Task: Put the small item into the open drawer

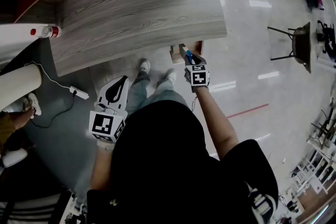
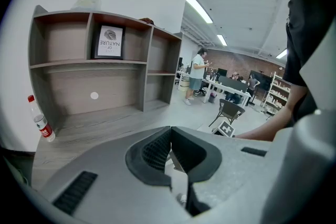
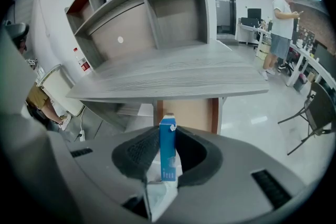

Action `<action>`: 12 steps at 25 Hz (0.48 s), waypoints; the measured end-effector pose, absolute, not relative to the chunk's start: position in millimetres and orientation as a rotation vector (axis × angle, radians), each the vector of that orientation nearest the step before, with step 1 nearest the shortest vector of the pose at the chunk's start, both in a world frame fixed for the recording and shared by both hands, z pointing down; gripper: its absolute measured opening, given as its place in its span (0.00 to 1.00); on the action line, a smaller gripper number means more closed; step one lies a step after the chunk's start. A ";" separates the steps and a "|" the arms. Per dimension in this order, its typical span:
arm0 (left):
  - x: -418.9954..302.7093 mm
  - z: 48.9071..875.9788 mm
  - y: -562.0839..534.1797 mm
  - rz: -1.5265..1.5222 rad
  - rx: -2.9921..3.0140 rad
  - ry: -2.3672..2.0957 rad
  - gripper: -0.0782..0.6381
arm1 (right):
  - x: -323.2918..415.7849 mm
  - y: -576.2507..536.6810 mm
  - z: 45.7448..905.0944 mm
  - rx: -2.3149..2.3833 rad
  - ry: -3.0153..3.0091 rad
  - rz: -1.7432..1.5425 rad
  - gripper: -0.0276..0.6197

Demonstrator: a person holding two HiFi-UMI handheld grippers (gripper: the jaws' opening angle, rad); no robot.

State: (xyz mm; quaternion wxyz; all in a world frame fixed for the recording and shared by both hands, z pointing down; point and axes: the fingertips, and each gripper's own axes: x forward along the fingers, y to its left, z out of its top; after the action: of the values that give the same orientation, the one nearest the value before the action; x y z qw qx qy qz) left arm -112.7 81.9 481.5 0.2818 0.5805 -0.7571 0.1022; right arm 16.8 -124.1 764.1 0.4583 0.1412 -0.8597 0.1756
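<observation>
Blue box (image 3: 167, 155) pinched upright in the right tool (image 3: 168, 136), left tool (image 2: 169, 134) closed on nothing; open drawer (image 3: 185, 114) at twelve o'clock under the tabletop (image 3: 173, 78). Released short, the box likely drops to the floor (image 3: 252, 118)

The small blue carton (image 3: 167, 148) is a slim box with a white top corner. It stands upright, pinched between the jaws of the right tool (image 3: 168, 132), just in front of the desk (image 3: 173, 78). The drawer (image 3: 185, 114), brown inside, stands pulled out below the desk's front edge.
</observation>
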 end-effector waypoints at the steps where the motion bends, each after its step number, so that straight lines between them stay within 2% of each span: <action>1: -112.9 482.0 82.2 0.273 1.553 -2.029 0.11 | 15.9 -124.2 765.4 0.345 -2.116 0.431 0.20; 6: -114.7 482.0 85.0 0.269 1.537 -2.039 0.11 | 12.6 -126.6 768.0 0.348 -2.114 0.430 0.21; 9: -115.7 481.9 86.5 0.270 1.531 -2.042 0.11 | 8.9 -127.9 766.6 0.353 -2.125 0.444 0.28; 12: -115.4 480.7 85.4 0.272 1.537 -2.042 0.11 | 7.2 -128.3 765.2 0.353 -2.129 0.446 0.31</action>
State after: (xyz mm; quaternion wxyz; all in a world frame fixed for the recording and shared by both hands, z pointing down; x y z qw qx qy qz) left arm -115.4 85.4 480.7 0.2817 0.5737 -0.7624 0.1014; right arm 7.2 -128.3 765.2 0.4519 0.1429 -0.8619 0.1804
